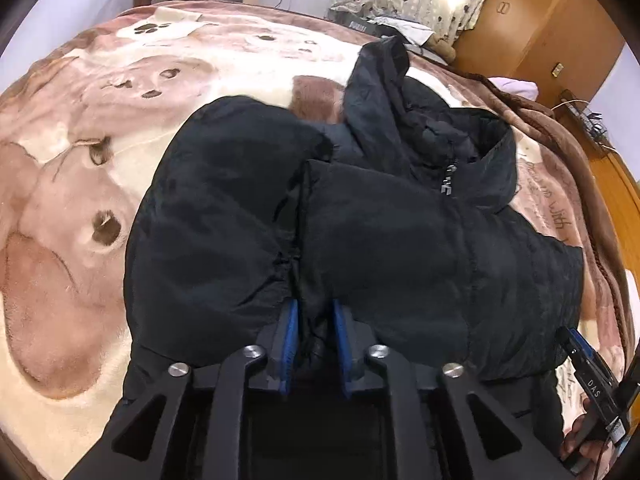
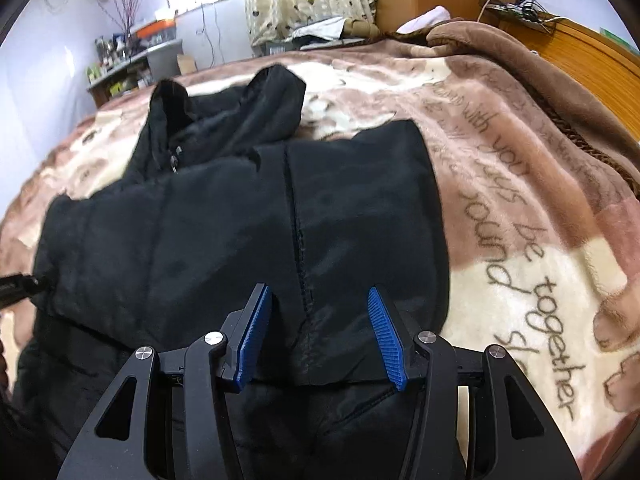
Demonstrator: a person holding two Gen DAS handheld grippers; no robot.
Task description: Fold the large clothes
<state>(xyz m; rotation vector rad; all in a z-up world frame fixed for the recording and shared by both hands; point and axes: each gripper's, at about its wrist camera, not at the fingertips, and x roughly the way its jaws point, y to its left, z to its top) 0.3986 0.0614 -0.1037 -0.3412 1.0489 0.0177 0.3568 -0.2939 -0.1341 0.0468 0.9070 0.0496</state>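
Jacket (image 2: 240, 240) lies mid-bed on the blanket (image 2: 540, 240), its lower half already doubled up toward the hood at twelve o'clock — one fold done. Left gripper (image 1: 314, 340), jaws narrow, has fabric bunched between them; right gripper (image 2: 318, 336) gapes over the hem, gripping nothing. Further folds remain, I'd judge.

A brown-and-cream plush blanket (image 2: 520, 200) covers what seems a bed; a black jacket (image 2: 224, 232) lies on it.

A black padded jacket (image 2: 224, 232) lies partly folded on the bed, collar end farthest away.
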